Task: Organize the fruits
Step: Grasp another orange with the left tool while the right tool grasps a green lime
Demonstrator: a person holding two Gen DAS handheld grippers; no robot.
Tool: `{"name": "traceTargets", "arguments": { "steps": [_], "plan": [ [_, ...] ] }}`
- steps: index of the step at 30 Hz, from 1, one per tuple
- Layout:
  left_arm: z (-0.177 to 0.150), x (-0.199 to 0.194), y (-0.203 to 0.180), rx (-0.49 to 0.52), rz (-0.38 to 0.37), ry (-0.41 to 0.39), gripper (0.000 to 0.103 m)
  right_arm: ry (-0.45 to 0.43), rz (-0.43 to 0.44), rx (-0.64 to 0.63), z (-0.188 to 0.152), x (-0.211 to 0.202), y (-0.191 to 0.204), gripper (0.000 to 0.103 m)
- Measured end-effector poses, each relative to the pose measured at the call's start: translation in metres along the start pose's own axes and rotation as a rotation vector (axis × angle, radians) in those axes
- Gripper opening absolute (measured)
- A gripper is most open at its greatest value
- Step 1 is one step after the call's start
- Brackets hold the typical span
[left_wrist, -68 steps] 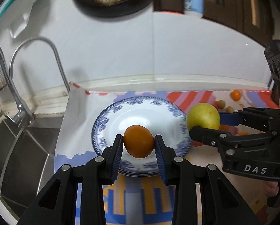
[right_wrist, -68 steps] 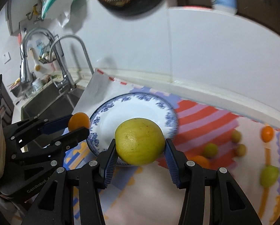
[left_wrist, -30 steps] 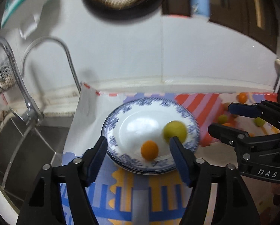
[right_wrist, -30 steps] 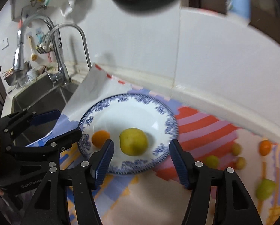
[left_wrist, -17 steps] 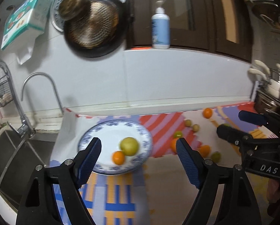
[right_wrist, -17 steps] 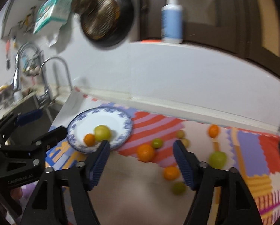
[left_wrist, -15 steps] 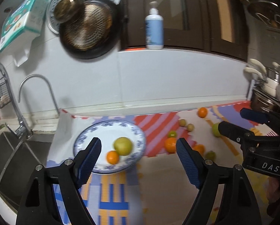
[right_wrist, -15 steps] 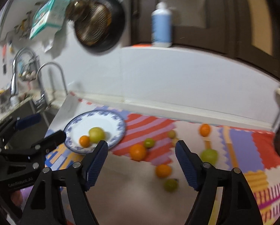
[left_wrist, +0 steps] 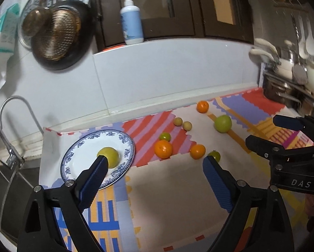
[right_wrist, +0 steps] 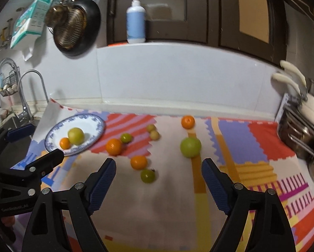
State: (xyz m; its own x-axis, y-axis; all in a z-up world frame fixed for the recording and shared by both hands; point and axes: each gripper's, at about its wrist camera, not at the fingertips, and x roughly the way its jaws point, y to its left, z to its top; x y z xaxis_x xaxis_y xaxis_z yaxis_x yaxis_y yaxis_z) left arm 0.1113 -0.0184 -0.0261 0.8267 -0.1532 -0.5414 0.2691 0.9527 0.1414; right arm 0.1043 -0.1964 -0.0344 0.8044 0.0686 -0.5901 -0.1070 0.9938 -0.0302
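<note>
Both tongs, left (left_wrist: 154, 161) and right (right_wrist: 159, 166), hang spread and empty above the counter (right_wrist: 178, 199); ahead-left, the plate (right_wrist: 93, 124) holds two fruits, with loose fruit (right_wrist: 148, 175) between the right tips.

Four oranges (right_wrist: 113, 146), six greenish fruits (right_wrist: 190, 147), one plate (right_wrist: 98, 126).

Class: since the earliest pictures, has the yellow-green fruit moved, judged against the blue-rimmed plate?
Yes. The yellow-green fruit went from the right gripper onto the blue-rimmed plate.
</note>
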Motion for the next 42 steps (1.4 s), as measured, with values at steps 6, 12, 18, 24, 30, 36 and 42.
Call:
{"name": "traceTargets", "arguments": {
  "steps": [6, 12, 18, 24, 30, 36, 42],
  "plan": [
    [-0.002, 0.017, -0.007, 0.09, -0.027, -0.005, 0.092, 0.06, -0.005, 0.011, -0.008, 0.016, -0.004, 0.084],
    [0.0, 0.039, -0.007, 0.15, -0.101, 0.008, 0.092, 0.079, -0.012, -0.025, -0.011, 0.029, 0.002, 0.084],
    [0.0, 0.058, -0.012, 0.231, -0.13, 0.005, 0.09, 0.108, 0.005, -0.047, -0.011, 0.048, 0.005, 0.079],
    [0.003, 0.083, -0.017, 0.325, -0.231, 0.008, 0.074, 0.161, 0.027, -0.051, -0.013, 0.071, 0.004, 0.072],
    [0.0, 0.117, -0.025, 0.406, -0.351, 0.073, 0.055, 0.2, 0.046, -0.086, -0.018, 0.093, 0.009, 0.062],
    [-0.001, 0.136, -0.031, 0.441, -0.445, 0.104, 0.054, 0.214, 0.093, -0.086, -0.019, 0.109, 0.012, 0.055],
    [0.003, 0.149, -0.036, 0.445, -0.477, 0.118, 0.051, 0.231, 0.116, -0.051, -0.02, 0.122, 0.006, 0.046]
  ]
}}
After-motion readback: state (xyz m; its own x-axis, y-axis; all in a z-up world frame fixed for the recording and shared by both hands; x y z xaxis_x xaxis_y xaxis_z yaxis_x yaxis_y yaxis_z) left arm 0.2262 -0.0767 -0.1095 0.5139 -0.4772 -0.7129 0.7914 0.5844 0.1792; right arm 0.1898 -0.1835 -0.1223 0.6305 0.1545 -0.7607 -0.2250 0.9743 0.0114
